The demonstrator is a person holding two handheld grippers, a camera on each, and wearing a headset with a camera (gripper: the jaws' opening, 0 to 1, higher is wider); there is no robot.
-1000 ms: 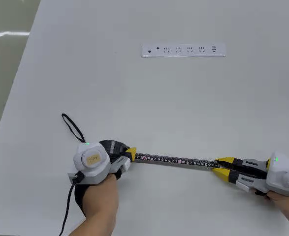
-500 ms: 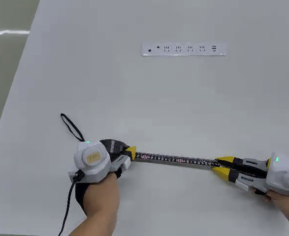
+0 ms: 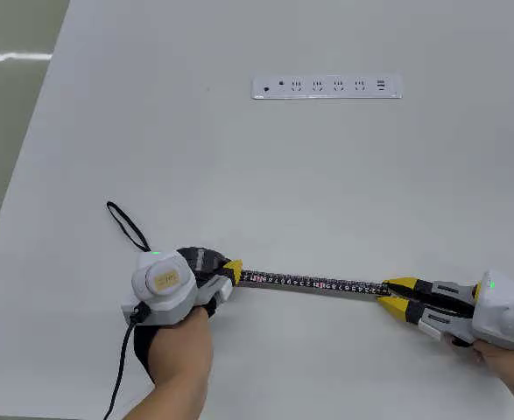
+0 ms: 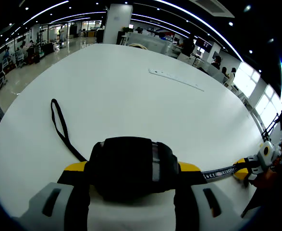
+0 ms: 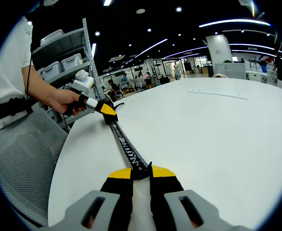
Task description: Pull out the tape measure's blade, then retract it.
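The black tape measure case [image 3: 202, 263] [image 4: 131, 166] rests on the white table, with my left gripper [image 3: 230, 272] [image 4: 131, 168] shut around it. Its dark blade [image 3: 313, 284] [image 5: 126, 149] [image 4: 220, 172] lies stretched along the table to the right. My right gripper [image 3: 390, 293] [image 5: 141, 173] is shut on the blade's end, yellow tips pinching it. In the right gripper view the left gripper [image 5: 104, 109] holds the case at the blade's far end. A black wrist strap [image 3: 127, 225] [image 4: 59, 125] trails from the case to the back left.
A white power strip [image 3: 327, 88] [image 4: 175, 78] [image 5: 216, 94] lies at the far side of the table [image 3: 239, 175]. The table's left edge drops to the floor [image 3: 11, 79]. A cable [image 3: 121, 367] hangs from the left gripper.
Almost nothing differs: the right gripper has edged slightly right, and both grippers keep their hold on the case and the blade.
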